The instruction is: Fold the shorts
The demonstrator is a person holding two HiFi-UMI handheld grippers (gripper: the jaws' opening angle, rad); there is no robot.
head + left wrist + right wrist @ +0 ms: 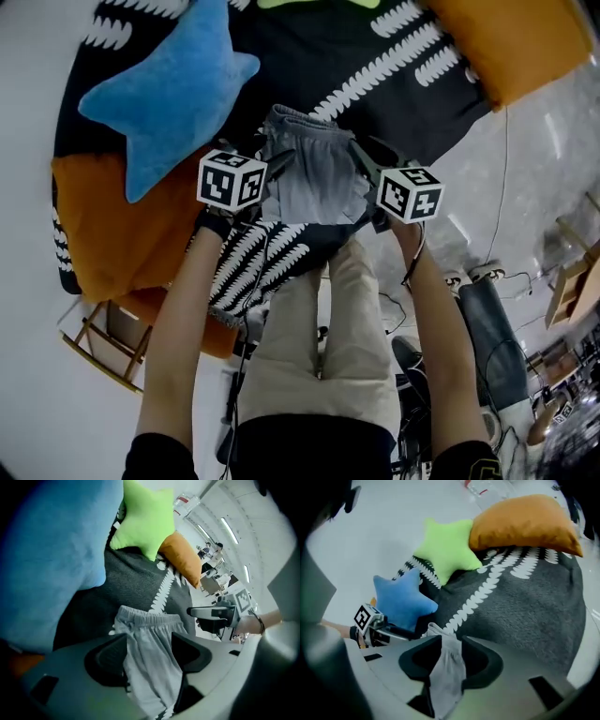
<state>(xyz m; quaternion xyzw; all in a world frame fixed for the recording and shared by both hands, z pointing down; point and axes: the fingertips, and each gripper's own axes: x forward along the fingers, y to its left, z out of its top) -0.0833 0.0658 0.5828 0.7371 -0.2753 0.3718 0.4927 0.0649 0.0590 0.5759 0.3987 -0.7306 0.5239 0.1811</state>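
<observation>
Head view, L to R. Orange cloth [98, 225] at left edge. Blue star pillow [169, 89] upper left, lying on black blanket [375, 84] w/ white leaf stripes. Left gripper [270, 171] just left of centre, pointing down at the gray shorts [314, 178]. Left gripper view shows its jaws standing wide, shorts cloth running flat thru the gap and brushing both pads, no clear pinch. Shorts sit at frame centre, at the blanket's near edge, bunched, waistband on the far side, btw the two grippers. Right gripper [364, 167] just right of centre. Right gripper view shows its jaws narrow, clamped on a thin fold of the shorts. Orange pillow [511, 42] upper right. Green star pillow [145, 520] at top centre of left gripper view, right beside the orange pillow. Person's beige trousers [328, 347] below the shorts.
</observation>
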